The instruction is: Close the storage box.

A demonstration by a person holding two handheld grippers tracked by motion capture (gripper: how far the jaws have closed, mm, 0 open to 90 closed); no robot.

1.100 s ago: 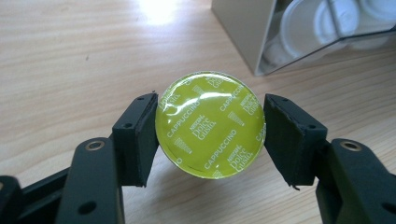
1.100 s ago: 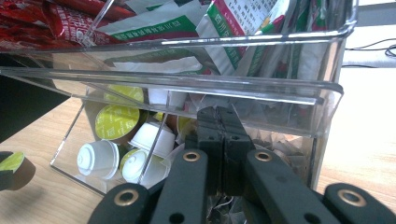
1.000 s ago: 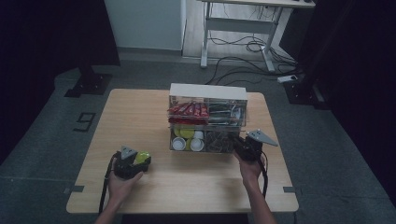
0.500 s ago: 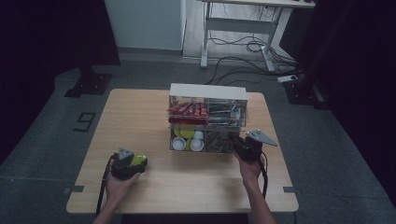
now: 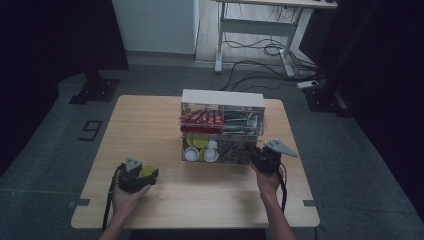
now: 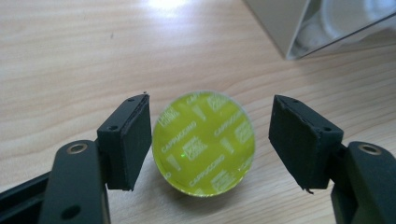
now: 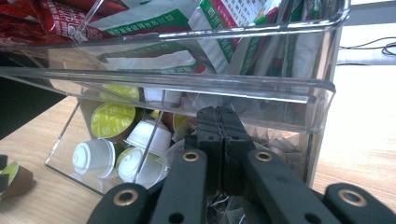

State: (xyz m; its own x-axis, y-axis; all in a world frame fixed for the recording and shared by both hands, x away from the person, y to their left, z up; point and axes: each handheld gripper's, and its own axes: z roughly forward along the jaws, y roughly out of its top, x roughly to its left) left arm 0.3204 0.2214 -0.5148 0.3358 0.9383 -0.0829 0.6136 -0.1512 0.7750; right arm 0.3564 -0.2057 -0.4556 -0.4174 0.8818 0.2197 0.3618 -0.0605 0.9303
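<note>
Jaws on your left gripper (image 6: 210, 140) stand wide apart around a yellow-green coffee capsule (image 6: 204, 142), which sits foil-up on the wooden table (image 6: 70, 56). One pad (image 6: 135, 135) is right against the capsule's rim, though whether it actually touches you cannot tell; the other pad (image 6: 299, 140) is clearly off it, so nothing is gripped. From above, that left gripper (image 5: 137, 174) and the capsule (image 5: 146, 170) lie near the table's near-left part, well apart from the clear organiser box (image 5: 222, 127) at the middle.

Your right gripper (image 7: 218, 140) has its jaws pressed flat together with nothing showing between them. They point at the clear front of the box's lower tray (image 7: 299, 95), on its right side; whether the tips touch the plastic you cannot tell. From above, the right gripper (image 5: 260, 157) sits just beside the box's near-right corner.

Inside the lower tray, to the left, lie more capsules (image 7: 112, 121), some white, some yellow-green. The upper tier holds red sachets (image 5: 200, 118) on the left and green-and-white packets (image 7: 219, 21) on the right.
</note>
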